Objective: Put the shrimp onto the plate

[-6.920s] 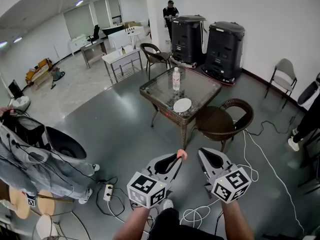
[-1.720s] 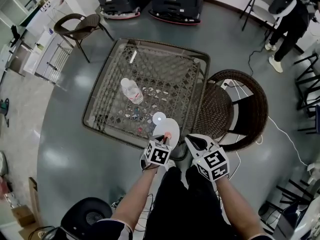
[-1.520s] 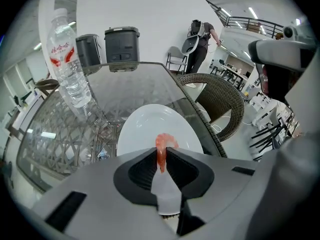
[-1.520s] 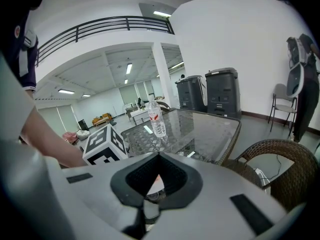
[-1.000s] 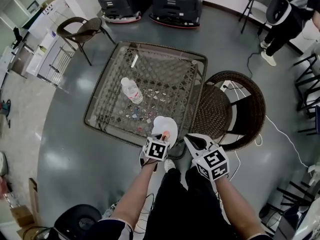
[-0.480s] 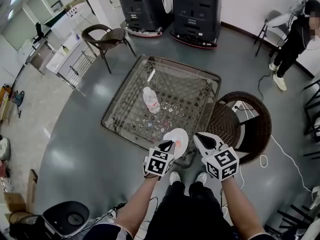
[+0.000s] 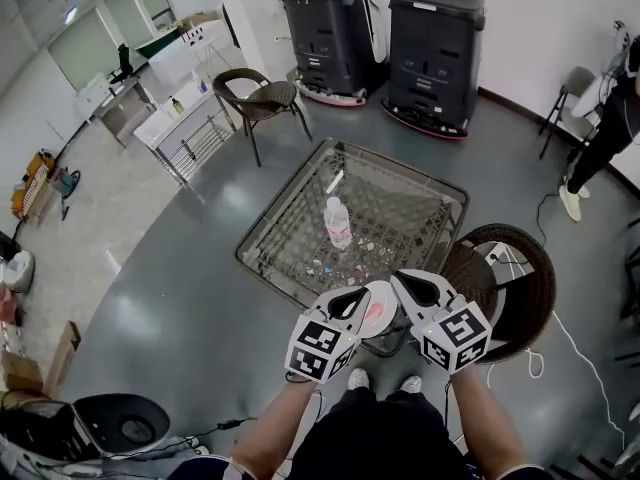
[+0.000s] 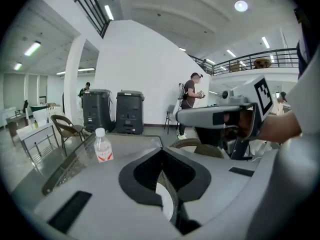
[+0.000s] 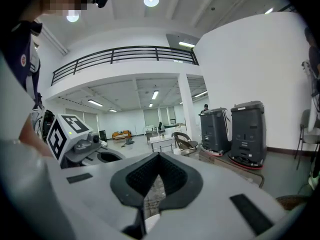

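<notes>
A pink shrimp (image 7: 372,311) lies on the white plate (image 7: 385,290), which sits at the near edge of the glass-topped wicker table (image 7: 390,208). In the head view my left gripper (image 7: 357,297) hangs just left of the plate, jaws together, with nothing orange between them. The left gripper view shows the left gripper (image 8: 162,159) shut, with a sliver of plate (image 8: 166,204) below the jaws. My right gripper (image 7: 402,281) hovers at the plate's right side. The right gripper view shows this gripper (image 9: 159,156) shut and empty.
A water bottle (image 7: 338,221) stands upright mid-table; it also shows as a bottle (image 8: 102,146) in the left gripper view. A round wicker chair (image 7: 510,288) is pushed against the table's right side. Two black machines (image 7: 440,28) and another chair (image 7: 262,88) stand beyond.
The shrimp, earlier held at the left gripper's tip, now lies on the plate, apart from the jaws. The head view has swung, so the table sits farther away.
</notes>
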